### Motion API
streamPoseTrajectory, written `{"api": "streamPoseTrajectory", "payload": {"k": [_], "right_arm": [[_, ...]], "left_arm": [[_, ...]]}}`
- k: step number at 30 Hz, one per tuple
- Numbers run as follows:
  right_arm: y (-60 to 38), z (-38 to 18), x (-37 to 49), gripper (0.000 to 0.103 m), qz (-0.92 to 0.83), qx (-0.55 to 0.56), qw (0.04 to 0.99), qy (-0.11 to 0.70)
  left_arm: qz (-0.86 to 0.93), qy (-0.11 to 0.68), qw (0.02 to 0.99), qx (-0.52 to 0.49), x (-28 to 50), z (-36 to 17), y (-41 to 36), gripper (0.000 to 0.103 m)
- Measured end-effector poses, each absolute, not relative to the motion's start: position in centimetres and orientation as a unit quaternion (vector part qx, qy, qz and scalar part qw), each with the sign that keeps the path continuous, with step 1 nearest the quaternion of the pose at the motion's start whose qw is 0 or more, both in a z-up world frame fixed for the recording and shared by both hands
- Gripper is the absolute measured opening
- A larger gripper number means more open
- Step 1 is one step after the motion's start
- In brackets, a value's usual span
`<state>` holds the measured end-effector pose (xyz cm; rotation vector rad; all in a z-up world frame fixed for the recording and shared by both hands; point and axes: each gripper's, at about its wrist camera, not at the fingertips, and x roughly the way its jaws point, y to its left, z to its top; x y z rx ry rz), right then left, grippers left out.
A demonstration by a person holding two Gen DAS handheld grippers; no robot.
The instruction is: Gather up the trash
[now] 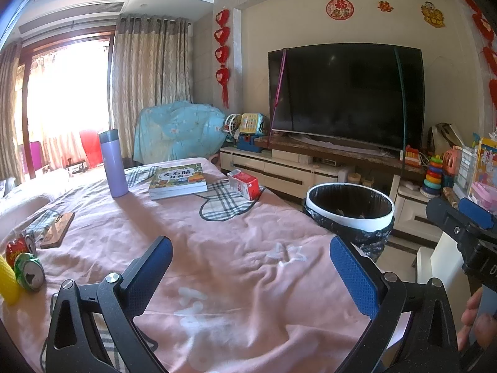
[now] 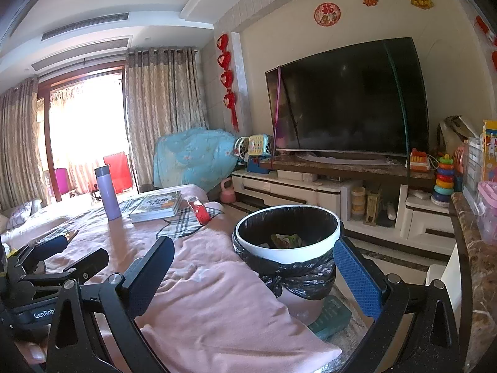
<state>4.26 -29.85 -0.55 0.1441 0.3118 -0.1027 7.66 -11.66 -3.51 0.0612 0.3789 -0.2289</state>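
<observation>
A white trash bin (image 1: 351, 214) with a black liner stands on the floor at the right edge of the pink-covered table (image 1: 217, 248); in the right wrist view the bin (image 2: 287, 250) holds some wrappers. A red-and-white carton (image 1: 243, 184) lies on a plaid cloth at the far side. A green can (image 1: 29, 272), a red can (image 1: 15, 248) and a yellow object (image 1: 7, 283) lie at the left edge. My left gripper (image 1: 251, 267) is open and empty over the table. My right gripper (image 2: 253, 267) is open and empty, close to the bin.
A purple flask (image 1: 113, 163) and a stack of books (image 1: 177, 180) stand at the far side. A wooden board (image 1: 57, 230) lies at the left. A TV cabinet (image 1: 310, 168) with toys runs behind the bin. A marble-topped counter (image 2: 472, 279) is at the right.
</observation>
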Motion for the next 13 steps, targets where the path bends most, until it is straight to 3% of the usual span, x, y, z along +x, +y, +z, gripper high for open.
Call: {"api": "streamPoseTrajectory", "payload": {"k": [13], "right_arm": [[-30.60, -1.59, 4.75, 0.103, -0.051, 0.082, 0.981, 0.170]], "left_arm": [[-0.122, 0.208, 0.970, 0.023, 8.62, -3.73, -11.51, 0.102]]}}
